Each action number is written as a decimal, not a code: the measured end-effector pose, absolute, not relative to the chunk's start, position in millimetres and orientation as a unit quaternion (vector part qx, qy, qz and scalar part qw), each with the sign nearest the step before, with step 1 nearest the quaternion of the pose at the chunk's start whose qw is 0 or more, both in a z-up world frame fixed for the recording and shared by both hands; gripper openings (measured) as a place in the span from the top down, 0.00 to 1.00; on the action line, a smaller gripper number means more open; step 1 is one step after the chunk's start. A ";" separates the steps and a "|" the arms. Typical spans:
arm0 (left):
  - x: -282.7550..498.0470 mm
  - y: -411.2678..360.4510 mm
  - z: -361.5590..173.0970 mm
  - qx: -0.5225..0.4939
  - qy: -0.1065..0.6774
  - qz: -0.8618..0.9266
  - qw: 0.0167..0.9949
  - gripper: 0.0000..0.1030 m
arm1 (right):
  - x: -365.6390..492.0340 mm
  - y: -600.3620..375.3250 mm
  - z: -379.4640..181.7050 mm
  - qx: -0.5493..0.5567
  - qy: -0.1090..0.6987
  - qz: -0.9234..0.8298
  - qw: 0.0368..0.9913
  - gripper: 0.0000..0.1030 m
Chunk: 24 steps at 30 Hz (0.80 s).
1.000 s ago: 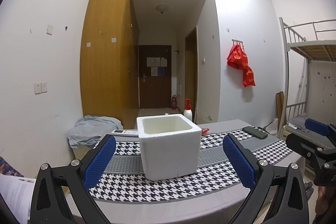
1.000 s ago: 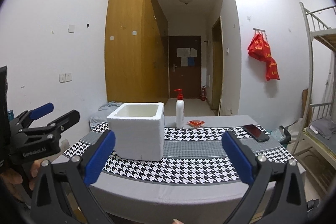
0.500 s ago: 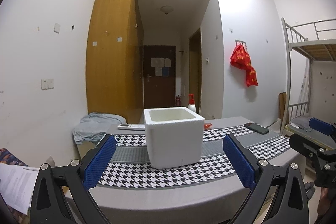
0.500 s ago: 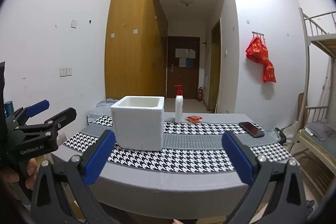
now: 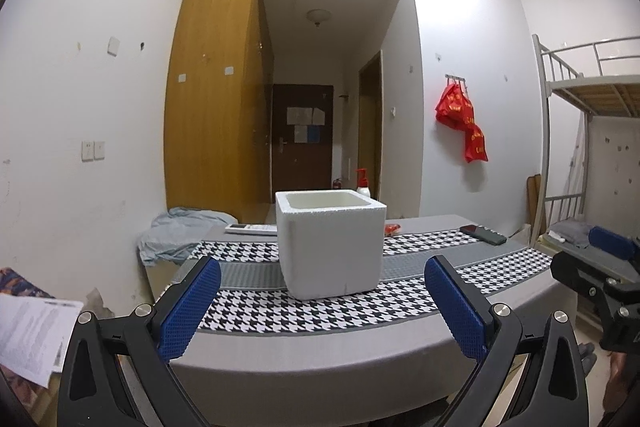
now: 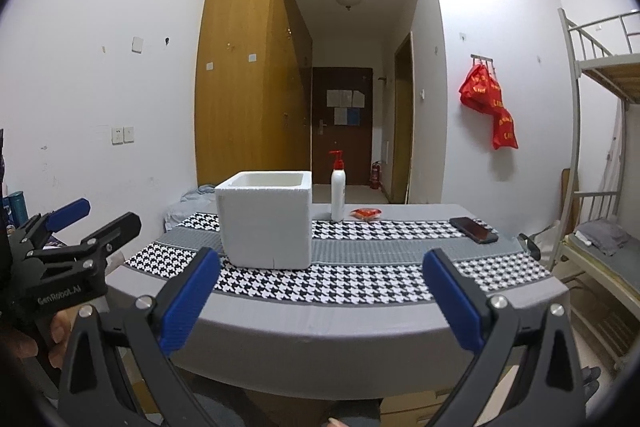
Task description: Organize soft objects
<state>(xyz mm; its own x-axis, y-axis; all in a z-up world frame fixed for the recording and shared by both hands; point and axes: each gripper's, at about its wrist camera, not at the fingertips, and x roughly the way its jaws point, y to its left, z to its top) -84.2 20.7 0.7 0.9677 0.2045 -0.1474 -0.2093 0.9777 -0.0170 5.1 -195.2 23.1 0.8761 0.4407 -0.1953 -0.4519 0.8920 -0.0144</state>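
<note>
Nearest the viewer, the left gripper (image 5: 322,307) and the right gripper (image 6: 320,301) are held short of the near edge of the table (image 6: 340,331); each has its blue-padded jaws spread wide, with nothing between them. The left gripper also shows at the left margin of the right wrist view, and the right gripper at the right margin of the left wrist view.

On the table lies a houndstooth runner (image 6: 372,283) running edge to edge along the table's length. On it, toward the left end and set back from the near edge, stands a white foam box (image 6: 266,227), upright, mouth opening straight up. It is roughly cubic, so no long axis can be named; one vertical corner faces the left gripper. Its interior is not visible from this low angle. Judged as foam, it should be very light, stiff yet easily dented and crumbly at the rim, with a grippy, grainy surface; a gentle hold across one wall at the rim seems best.

Behind it, near the far edge, stand a pump bottle (image 6: 338,195) and a small red packet (image 6: 366,213); a phone (image 6: 474,230) lies toward the right end.

Beyond the far left corner, off the table, a pale blue cloth (image 5: 176,235) lies heaped: probably limp, light, and graspable at any raised fold.
</note>
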 end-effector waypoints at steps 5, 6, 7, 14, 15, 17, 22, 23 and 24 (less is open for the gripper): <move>-85.2 17.7 -7.5 -0.009 0.079 0.103 0.992 0.01 | 4.4 -195.6 14.6 -0.026 0.098 0.231 0.968 0.01; -85.1 17.3 -8.9 -0.008 0.080 0.103 0.991 0.01 | 4.7 -195.9 13.3 -0.025 0.099 0.231 0.968 0.00; -84.9 16.9 -10.1 -0.007 0.082 0.103 0.991 0.01 | 5.4 -196.7 12.4 -0.024 0.100 0.230 0.968 0.00; -84.9 17.9 -14.8 -0.003 0.089 0.104 0.991 0.01 | 8.9 -196.8 8.6 -0.018 0.111 0.230 0.967 0.00; -84.3 18.5 -15.1 -0.004 0.090 0.103 0.991 0.01 | 8.9 -196.4 9.0 -0.019 0.111 0.231 0.966 0.00; -83.8 18.5 -16.2 -0.003 0.091 0.103 0.991 0.01 | 8.7 -195.6 9.1 -0.021 0.111 0.231 0.966 0.00; -84.5 18.8 -17.0 -0.001 0.093 0.100 0.991 0.01 | 7.4 -194.1 8.1 -0.021 0.113 0.230 0.966 0.00; -85.1 19.3 -17.2 -0.001 0.092 0.099 0.991 0.01 | 6.7 -194.2 8.3 -0.021 0.113 0.230 0.966 0.00; -86.1 19.6 -17.0 -0.002 0.091 0.099 0.991 0.01 | 6.2 -194.6 8.4 -0.022 0.112 0.230 0.966 0.00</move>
